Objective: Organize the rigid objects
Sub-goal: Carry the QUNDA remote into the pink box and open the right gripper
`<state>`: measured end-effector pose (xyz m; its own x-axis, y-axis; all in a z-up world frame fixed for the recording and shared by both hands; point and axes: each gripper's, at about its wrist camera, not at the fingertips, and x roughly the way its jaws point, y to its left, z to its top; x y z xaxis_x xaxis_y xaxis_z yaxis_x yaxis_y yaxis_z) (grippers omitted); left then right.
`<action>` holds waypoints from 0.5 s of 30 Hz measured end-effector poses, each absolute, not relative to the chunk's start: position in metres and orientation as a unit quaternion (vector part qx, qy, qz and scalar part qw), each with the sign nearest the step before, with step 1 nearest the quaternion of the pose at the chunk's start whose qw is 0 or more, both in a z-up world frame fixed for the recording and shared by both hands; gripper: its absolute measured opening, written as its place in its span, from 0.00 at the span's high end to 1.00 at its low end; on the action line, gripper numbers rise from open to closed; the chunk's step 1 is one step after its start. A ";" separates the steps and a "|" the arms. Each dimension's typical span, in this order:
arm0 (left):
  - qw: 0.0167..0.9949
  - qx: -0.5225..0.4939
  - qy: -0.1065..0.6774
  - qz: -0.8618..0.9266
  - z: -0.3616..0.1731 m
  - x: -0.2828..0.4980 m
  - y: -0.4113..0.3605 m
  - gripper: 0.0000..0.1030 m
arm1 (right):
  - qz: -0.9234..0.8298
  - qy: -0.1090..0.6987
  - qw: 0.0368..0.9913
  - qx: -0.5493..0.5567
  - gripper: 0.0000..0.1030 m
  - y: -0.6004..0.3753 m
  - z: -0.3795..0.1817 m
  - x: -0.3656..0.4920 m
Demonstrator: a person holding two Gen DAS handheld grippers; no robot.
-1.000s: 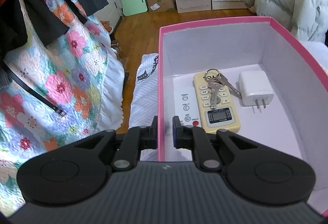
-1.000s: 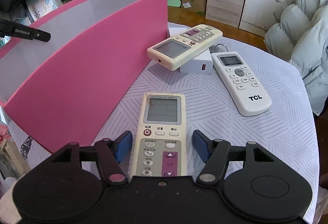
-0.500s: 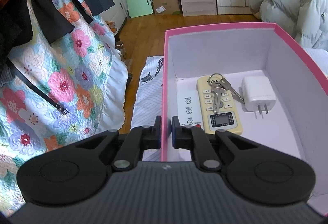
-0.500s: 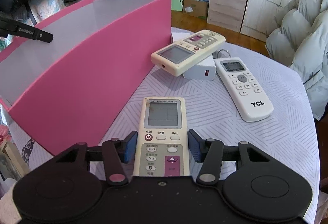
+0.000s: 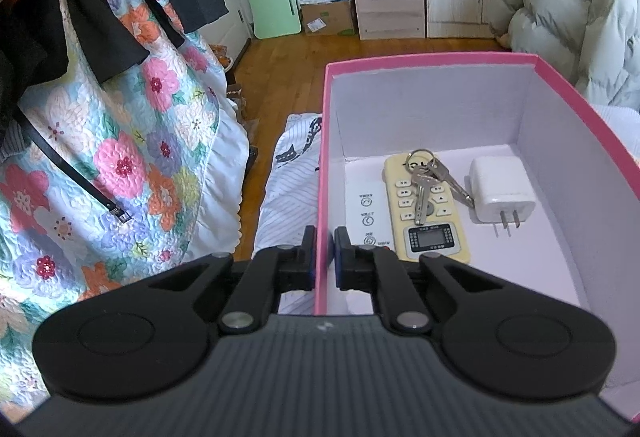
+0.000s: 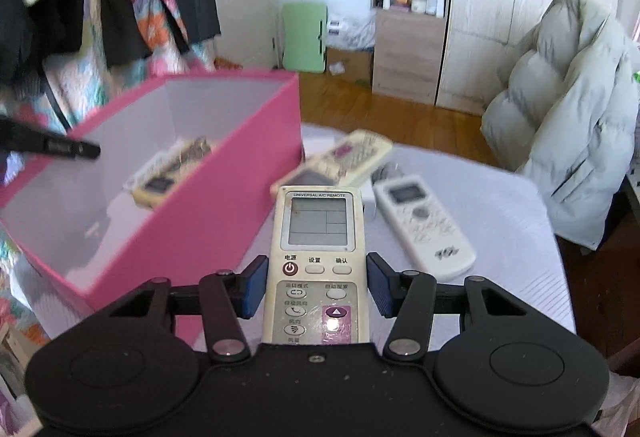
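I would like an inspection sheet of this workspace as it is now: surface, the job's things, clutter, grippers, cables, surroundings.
Surface: round table under a white striped cloth.
Job's things: pink cardboard box holding a cream remote with keys on it, a flat white remote and a white plug charger; on the table, a white remote and another cream remote.
Clutter: nothing seen.
Grippers: left gripper shut on the box's left wall; right gripper shut on a cream universal A/C remote, lifted.
Cables: nothing seen.
Surroundings: floral quilt, hanging dark clothes, padded pale coat, wooden cabinets, wood floor.
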<state>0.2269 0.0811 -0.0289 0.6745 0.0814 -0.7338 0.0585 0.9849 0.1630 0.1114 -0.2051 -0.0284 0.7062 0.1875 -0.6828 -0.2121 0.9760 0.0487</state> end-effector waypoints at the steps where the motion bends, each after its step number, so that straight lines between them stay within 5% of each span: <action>1: 0.911 0.088 0.402 0.005 -0.029 0.227 0.081 0.93 | 0.106 0.359 0.927 -0.013 0.44 -0.206 -0.022 0.110; 11: 0.915 0.078 0.396 0.004 -0.027 0.227 0.085 0.94 | 0.163 0.252 0.954 -0.029 0.44 -0.178 0.059 0.107; 15: 0.916 0.074 0.393 0.005 -0.028 0.226 0.085 0.94 | 0.260 0.266 0.928 -0.028 0.44 -0.150 0.070 0.126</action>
